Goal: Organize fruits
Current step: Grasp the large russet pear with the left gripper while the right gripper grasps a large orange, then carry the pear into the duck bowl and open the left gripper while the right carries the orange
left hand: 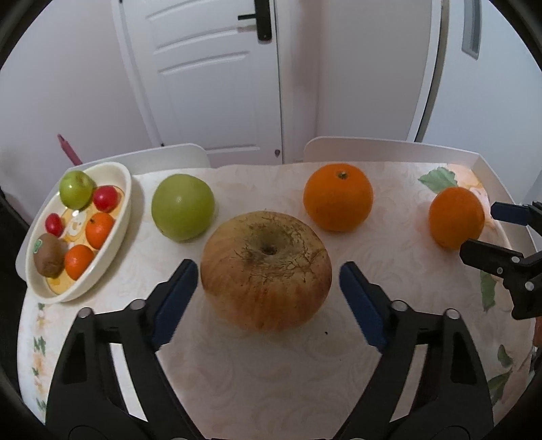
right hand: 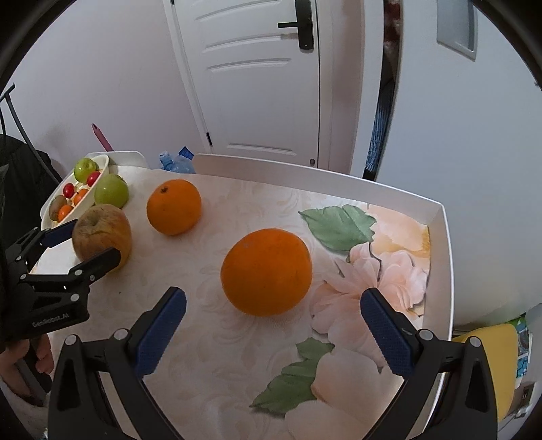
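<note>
Filling the background, a white panelled door [left hand: 216, 67] with a dark lever handle [left hand: 262, 18] stands shut in pale walls. Below it, a white table [right hand: 445, 257] with a raised rim carries a cream cloth [right hand: 237, 355] printed with pink flowers and green leaves; two white chair backs [left hand: 389, 149] stand at its far edge.

Left gripper [left hand: 267, 281]: jaws spread wide, blue pads on either side of a large russet apple [left hand: 266, 270] that sits stem-pit up on the cloth; whether the pads touch the apple cannot be told. Right gripper [right hand: 272, 309]: jaws likewise wide apart, holding nothing, with an orange [right hand: 266, 271] between and just ahead of the pads, clear of both.

A second orange [left hand: 338, 197] rests farther back on the cloth, well apart from the first. A green apple [left hand: 183, 206] lies just beside the russet apple, next to a cream oval dish [left hand: 127, 203] at the left edge of the table. The dish holds a smaller green apple [left hand: 76, 189], a kiwi [left hand: 49, 259] with a sticker, two mandarins [left hand: 99, 229], and two small red fruits [left hand: 105, 198].
</note>
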### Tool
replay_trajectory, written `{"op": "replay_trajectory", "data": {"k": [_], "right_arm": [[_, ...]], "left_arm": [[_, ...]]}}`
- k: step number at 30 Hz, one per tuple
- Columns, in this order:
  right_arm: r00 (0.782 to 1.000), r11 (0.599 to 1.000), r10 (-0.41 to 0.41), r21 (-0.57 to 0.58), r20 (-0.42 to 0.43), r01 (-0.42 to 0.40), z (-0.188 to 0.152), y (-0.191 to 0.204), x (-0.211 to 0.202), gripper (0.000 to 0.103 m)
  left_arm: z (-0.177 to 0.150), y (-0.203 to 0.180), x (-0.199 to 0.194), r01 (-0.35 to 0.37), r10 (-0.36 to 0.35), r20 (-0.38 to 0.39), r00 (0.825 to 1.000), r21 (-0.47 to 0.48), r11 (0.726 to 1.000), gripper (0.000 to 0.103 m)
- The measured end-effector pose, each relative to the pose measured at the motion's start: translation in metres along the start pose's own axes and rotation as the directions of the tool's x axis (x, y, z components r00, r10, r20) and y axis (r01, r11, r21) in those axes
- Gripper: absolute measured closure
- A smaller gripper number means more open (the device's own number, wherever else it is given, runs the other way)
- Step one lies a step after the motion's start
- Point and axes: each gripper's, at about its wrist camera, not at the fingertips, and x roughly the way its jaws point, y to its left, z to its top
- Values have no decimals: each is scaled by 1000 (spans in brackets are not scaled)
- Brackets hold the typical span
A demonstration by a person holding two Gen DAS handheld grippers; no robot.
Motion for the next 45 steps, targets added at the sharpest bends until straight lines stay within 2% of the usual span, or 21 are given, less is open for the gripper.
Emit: {"op": "replay_trajectory", "data": {"k": [3, 6, 8, 13, 24, 31, 34, 37, 45], "right_arm": [[1000, 1000, 1, -5, -7, -1, -1, 0, 6, 3], [1000, 1000, 7, -13, -14, -7, -2, 0, 11, 6], [1000, 1000, 10, -20, -22, -10, -3, 1, 13, 16], [999, 1000, 15, -23, -44, -16, -4, 0, 21, 25], [999, 999, 21, -44, -25, -22, 2, 5, 22, 28], [1000, 999, 13, -43, -21, -14, 7, 5, 26, 34], [1000, 998, 14, -53, -27, -15, 7, 7, 27, 45], [1000, 998, -3, -70, -28, 1, 6, 9, 25, 46], [999, 997, 25, -69, -24, -27, 3, 16, 14, 46]], "left_arm": [[0, 0, 3, -21, 21, -2, 1000, -6, 1000, 23], [-1, 1, 3, -19, 19, 2, 1000, -6, 1000, 23], [-1, -1, 3, -27, 27, 1, 1000, 5, 1000, 23], [-1, 0, 2, -32, 32, -6, 999, -8, 999, 23], [-6, 2, -4, -31, 31, -20, 999, -6, 1000, 23], [-11, 4, -8, -28, 28, -21, 999, -11, 1000, 23], [-13, 6, -9, -23, 22, -23, 999, -22, 1000, 23], [-15, 11, -13, -14, 13, -21, 1000, -40, 999, 23], [-17, 24, -32, -20, 20, 1, 1000, -69, 997, 23]]}}
